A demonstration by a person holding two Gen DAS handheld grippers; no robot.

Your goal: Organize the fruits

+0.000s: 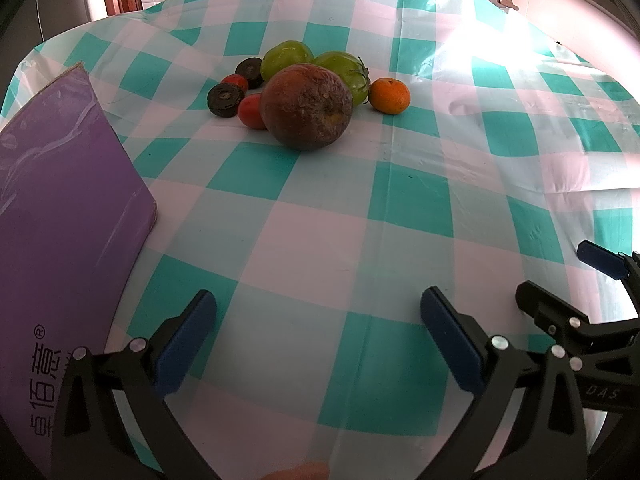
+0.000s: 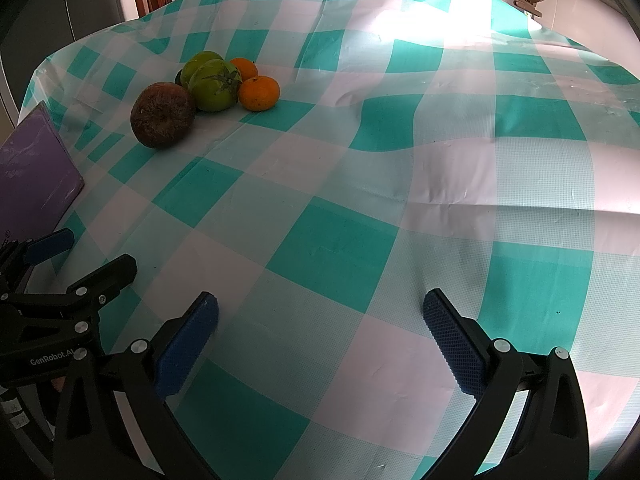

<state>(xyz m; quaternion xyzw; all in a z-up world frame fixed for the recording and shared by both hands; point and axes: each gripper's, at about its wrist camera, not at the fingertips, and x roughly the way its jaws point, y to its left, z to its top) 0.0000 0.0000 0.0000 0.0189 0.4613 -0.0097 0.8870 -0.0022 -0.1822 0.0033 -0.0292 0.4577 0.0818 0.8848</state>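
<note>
Both grippers, our left gripper [image 1: 318, 340] and right gripper [image 2: 320, 340], hung spread and empty over the checked tablecloth [image 2: 332, 248]. Far off, the fruit lay clustered: a wrinkled brown fruit [image 1: 307, 106] hid part of two green tomatoes [image 1: 348, 74], an orange [image 1: 389, 95] to the right. At left, a purple box [image 1: 60, 208] was cut off.

Counts: 1 wrinkled brown fruit [image 1: 307, 106], 2 green tomatoes [image 1: 286, 57] [image 1: 346, 74], 2 oranges [image 2: 259, 93] [image 2: 244, 68], 2 small red tomatoes [image 1: 252, 111] [image 1: 235, 81], 2 dark discs [image 1: 225, 99] [image 1: 249, 73], 1 purple box [image 1: 60, 200], 2 grippers [image 1: 318, 342] [image 2: 320, 344].
</note>
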